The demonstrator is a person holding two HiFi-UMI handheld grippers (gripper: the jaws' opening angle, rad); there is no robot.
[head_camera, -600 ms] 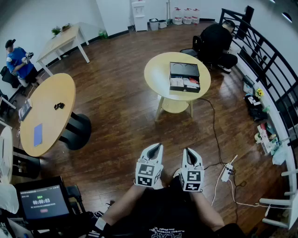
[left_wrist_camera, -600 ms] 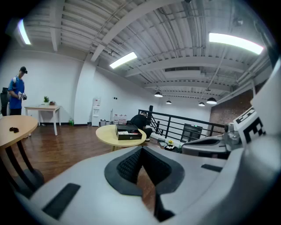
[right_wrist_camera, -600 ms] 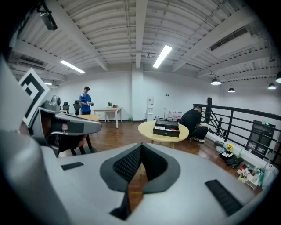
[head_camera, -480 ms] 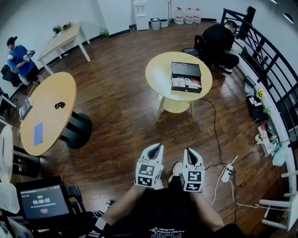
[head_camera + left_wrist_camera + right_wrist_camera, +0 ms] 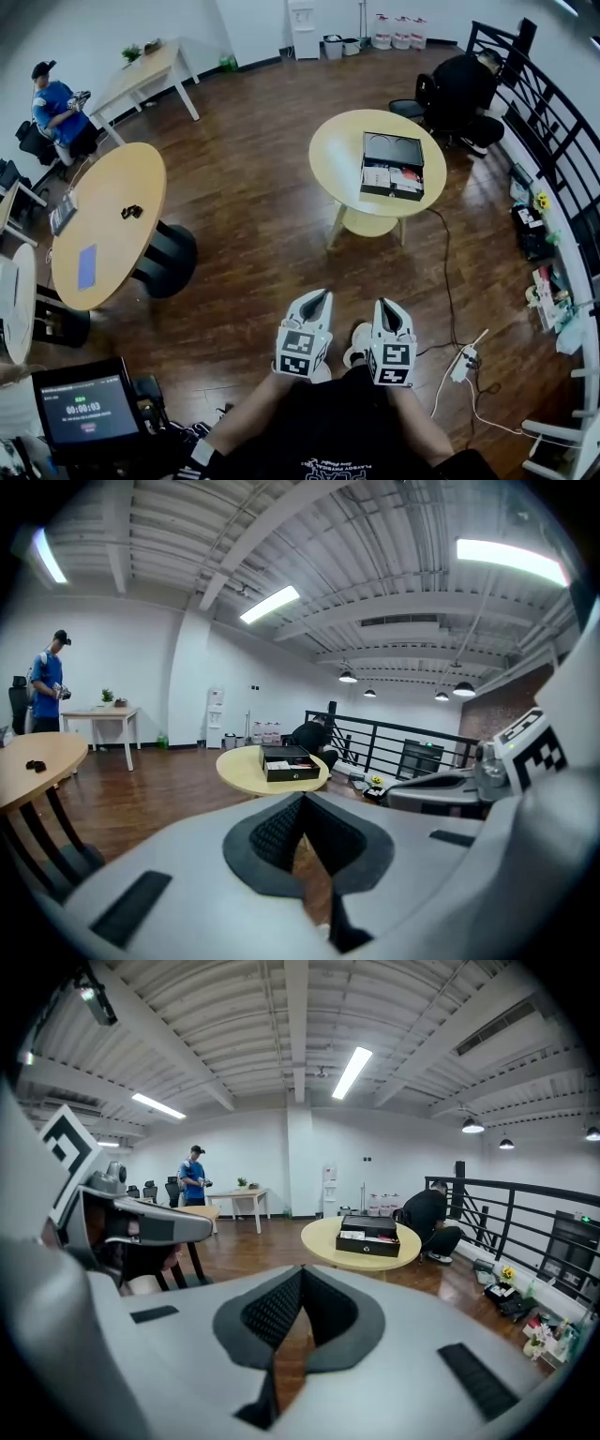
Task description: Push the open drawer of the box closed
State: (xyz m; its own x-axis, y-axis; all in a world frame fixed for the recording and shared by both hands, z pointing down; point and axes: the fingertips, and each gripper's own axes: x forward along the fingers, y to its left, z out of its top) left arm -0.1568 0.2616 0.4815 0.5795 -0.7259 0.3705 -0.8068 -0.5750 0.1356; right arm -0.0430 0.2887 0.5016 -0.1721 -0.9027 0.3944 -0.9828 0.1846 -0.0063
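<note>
Two grippers sit low at the near edge of the head view, left gripper [image 5: 322, 293] and right gripper [image 5: 382, 303] side by side over the wooden floor [image 5: 244, 216], tips pointing away. The box [image 5: 393, 150] is well apart from them, far and a bit right, on a round yellow surface [image 5: 336, 150]. Its drawer [image 5: 392, 180] is pulled out toward the near side, with what looks like papers or cards in it. A bigger wooden table [image 5: 103, 225] is off to the left, and a person in black [image 5: 464, 80] is crouched beyond the box by the railing.

Left gripper view: the left gripper [image 5: 302, 799] has its fingers [image 5: 267, 832] together at the tips with nothing between them, only floor showing through the slot lower down. The box [image 5: 289, 763] is far off, pretty much straight ahead on the surface [image 5: 239, 771], drawer front facing this way.

Right gripper view: same deal, right gripper [image 5: 302, 1271] with fingers [image 5: 272, 1312] pressed together and empty. The box [image 5: 368, 1238] is far ahead, slightly right, on the surface [image 5: 323, 1238], drawer out toward the camera.
</note>
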